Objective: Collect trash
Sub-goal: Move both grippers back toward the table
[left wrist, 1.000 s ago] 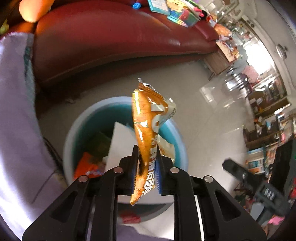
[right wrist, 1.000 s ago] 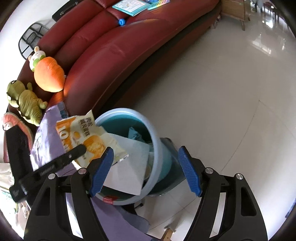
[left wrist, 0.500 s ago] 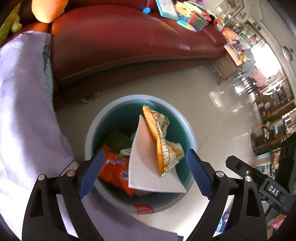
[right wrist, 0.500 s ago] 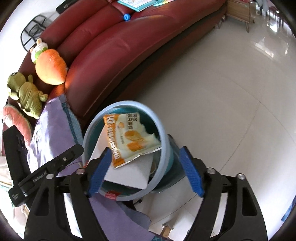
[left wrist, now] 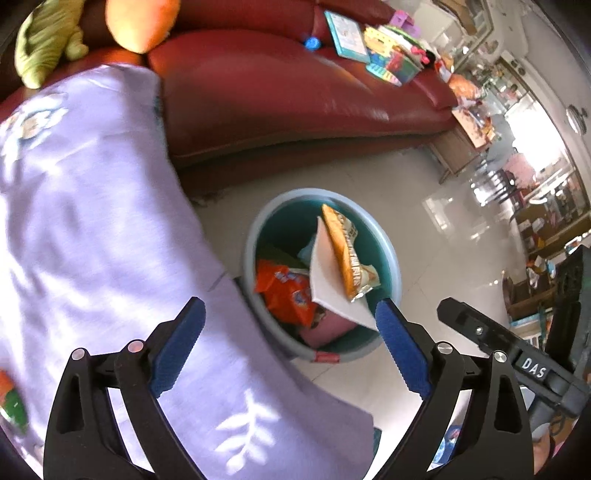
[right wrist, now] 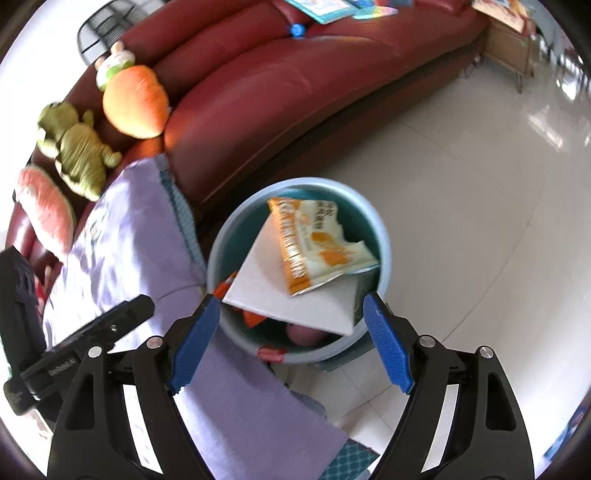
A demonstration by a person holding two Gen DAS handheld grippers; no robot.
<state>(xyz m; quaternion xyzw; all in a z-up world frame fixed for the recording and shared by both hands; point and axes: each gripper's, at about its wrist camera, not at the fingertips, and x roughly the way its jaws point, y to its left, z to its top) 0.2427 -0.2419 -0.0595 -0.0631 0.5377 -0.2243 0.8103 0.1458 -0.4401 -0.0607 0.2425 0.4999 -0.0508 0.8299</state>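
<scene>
The orange-and-white foil snack wrapper (left wrist: 349,254) lies on a white card (right wrist: 295,291) inside the round blue plastic bin (left wrist: 391,258) on the floor. Left gripper (left wrist: 288,350) and right gripper (right wrist: 291,341) fingers have just spread apart, empty. No other trash shows.

dark red leather sofa (right wrist: 295,85) ran along glossy white tiled floor (right wrist: 461,206) | orange carrot plush (right wrist: 133,103), green frog plush (right wrist: 75,151), pink plush (right wrist: 44,210) lay on sofa's left end | lilac patterned cloth (left wrist: 92,229) draped beside | small blue cap (right wrist: 296,29), teal booklet (left wrist: 347,38) on seat
</scene>
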